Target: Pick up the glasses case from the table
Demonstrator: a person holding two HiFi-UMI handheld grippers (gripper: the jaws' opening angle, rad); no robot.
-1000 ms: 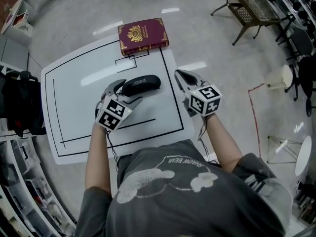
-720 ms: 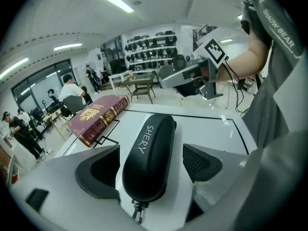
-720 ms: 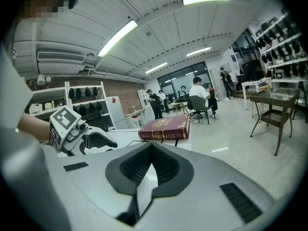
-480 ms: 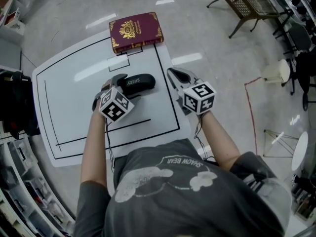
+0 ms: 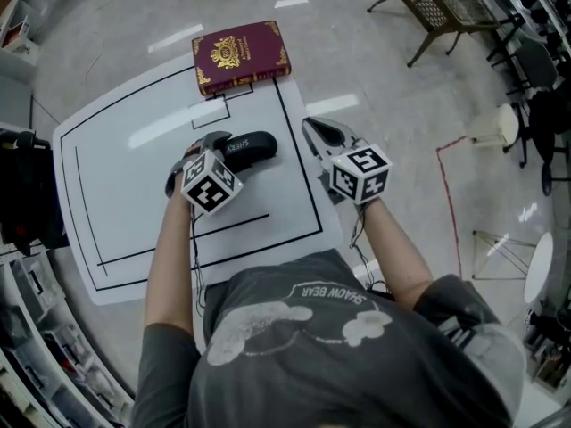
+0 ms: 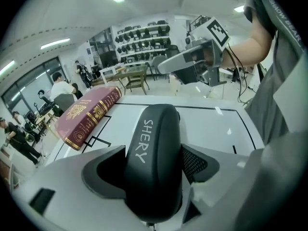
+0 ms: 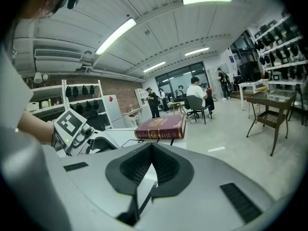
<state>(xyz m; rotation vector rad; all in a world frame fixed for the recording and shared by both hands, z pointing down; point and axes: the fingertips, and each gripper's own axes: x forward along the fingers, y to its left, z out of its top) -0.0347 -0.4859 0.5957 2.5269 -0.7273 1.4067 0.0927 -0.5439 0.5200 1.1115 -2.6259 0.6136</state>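
At the near edge of a white table ruled with black lines, a person in a grey T-shirt leans over with a gripper in each hand. The left gripper points down onto the black glasses case. Its jaws have just been closing, and they now sit against both flanks of the case's near end. The case lies flat on the table inside the black outline, in the far half, between the middle and the right edge. The white lettering "SHERY" runs along its lid.

Just beside it, over the table's right edge, the right gripper hangs with its jaw tips together and nothing between them.

At the far right corner of the table lies a maroon book with gold stamping on its cover. A small black rectangle drawn on the table sits just in front of it.

Beyond the table a pale, glossy floor reflects the ceiling strip lights. A red line is marked on it to the right. A metal mesh bench stands by the far right wall near dark chairs. Further back, people sit at desks, and wall shelves carry rows of dark items.
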